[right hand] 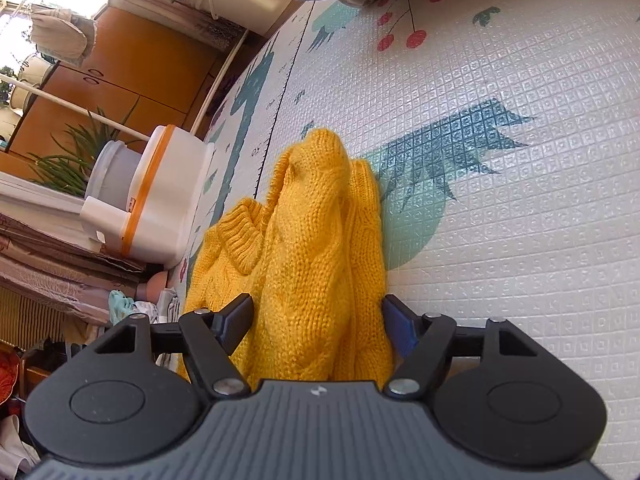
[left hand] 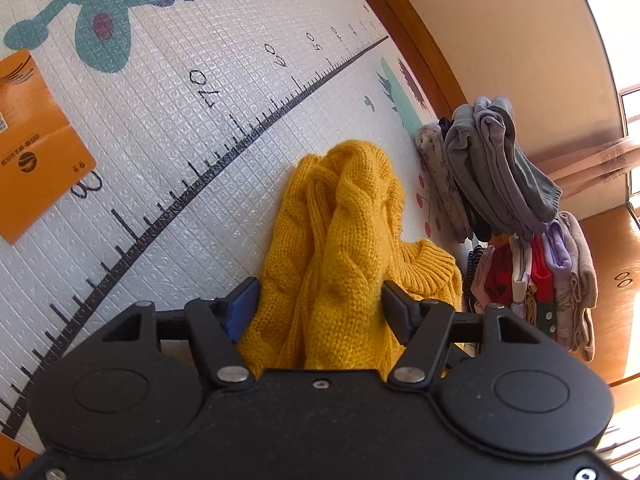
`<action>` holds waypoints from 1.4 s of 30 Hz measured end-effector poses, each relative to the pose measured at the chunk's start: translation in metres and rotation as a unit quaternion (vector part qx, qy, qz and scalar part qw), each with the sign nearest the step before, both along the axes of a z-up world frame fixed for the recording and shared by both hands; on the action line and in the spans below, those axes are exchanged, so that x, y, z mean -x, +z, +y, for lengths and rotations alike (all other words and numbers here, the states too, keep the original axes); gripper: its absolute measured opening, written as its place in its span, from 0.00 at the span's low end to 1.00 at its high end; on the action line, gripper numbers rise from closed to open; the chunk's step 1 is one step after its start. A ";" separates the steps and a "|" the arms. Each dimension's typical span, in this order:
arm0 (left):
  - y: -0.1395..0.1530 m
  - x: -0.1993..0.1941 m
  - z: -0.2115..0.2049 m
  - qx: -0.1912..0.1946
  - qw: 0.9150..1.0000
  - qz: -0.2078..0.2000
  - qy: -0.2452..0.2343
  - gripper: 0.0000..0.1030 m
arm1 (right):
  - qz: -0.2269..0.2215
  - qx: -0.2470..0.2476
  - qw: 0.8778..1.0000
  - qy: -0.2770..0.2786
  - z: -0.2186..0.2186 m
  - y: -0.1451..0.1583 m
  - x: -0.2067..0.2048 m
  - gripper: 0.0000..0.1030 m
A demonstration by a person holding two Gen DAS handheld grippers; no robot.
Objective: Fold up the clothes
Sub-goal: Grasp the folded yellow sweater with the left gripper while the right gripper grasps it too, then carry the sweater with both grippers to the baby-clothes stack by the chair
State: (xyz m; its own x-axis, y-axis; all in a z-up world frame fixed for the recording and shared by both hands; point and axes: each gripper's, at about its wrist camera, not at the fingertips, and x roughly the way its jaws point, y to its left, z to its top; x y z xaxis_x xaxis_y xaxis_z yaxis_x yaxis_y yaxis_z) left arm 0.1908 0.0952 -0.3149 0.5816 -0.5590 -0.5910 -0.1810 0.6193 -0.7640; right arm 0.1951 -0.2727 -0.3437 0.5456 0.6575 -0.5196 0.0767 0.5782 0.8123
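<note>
Two stacks of folded clothes (left hand: pixel 492 168) beside yellow sweater (left hand: pixel 340 240).

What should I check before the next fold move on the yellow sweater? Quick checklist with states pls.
1. Left claw has the yellow sweater: ok, knit bunched between both fingers.
2. Right claw has the sweater: ok, fabric fills the gap.
3. Garment flat and ready to crease: not ok, it is bunched in ridges, ribbed cuff sticking out.
4. Landing area on the play mat: ok, bare mat beside the sweater; orange card lies further off.
5. Clearance from the stacks of folded clothes: cannot tell, they sit close beside the sweater.
6. White bin near the mat edge: cannot tell if it intrudes.
</note>
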 end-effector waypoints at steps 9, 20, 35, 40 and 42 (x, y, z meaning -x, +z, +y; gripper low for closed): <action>0.006 0.033 0.011 0.057 0.998 0.018 0.038 0.41 | 0.014 -0.005 1.000 0.020 -0.002 0.005 0.005 0.45; -0.001 0.023 0.002 0.013 1.000 0.004 0.008 0.63 | -0.013 0.027 0.999 0.036 0.008 0.005 0.011 0.66; 0.044 0.048 0.076 0.146 0.978 -0.046 0.141 0.39 | -0.035 -0.037 0.996 0.069 0.050 0.044 -0.032 0.45; 0.095 0.051 0.127 0.172 0.957 -0.122 0.199 0.39 | -0.080 -0.021 0.985 0.152 0.108 0.124 -0.085 0.45; 0.113 0.055 0.152 0.180 0.944 -0.152 0.230 0.39 | -0.096 -0.010 0.976 0.194 0.140 0.162 -0.108 0.45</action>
State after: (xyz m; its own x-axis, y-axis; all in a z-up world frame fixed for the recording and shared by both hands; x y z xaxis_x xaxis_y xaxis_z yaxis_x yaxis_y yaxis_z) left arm 0.1354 0.2474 -0.2022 0.9237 -0.3393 -0.1780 -0.1065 0.2189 -0.9699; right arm 0.3034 -0.1330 -0.1822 0.3394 0.8426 -0.4181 -0.2991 0.5181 0.8013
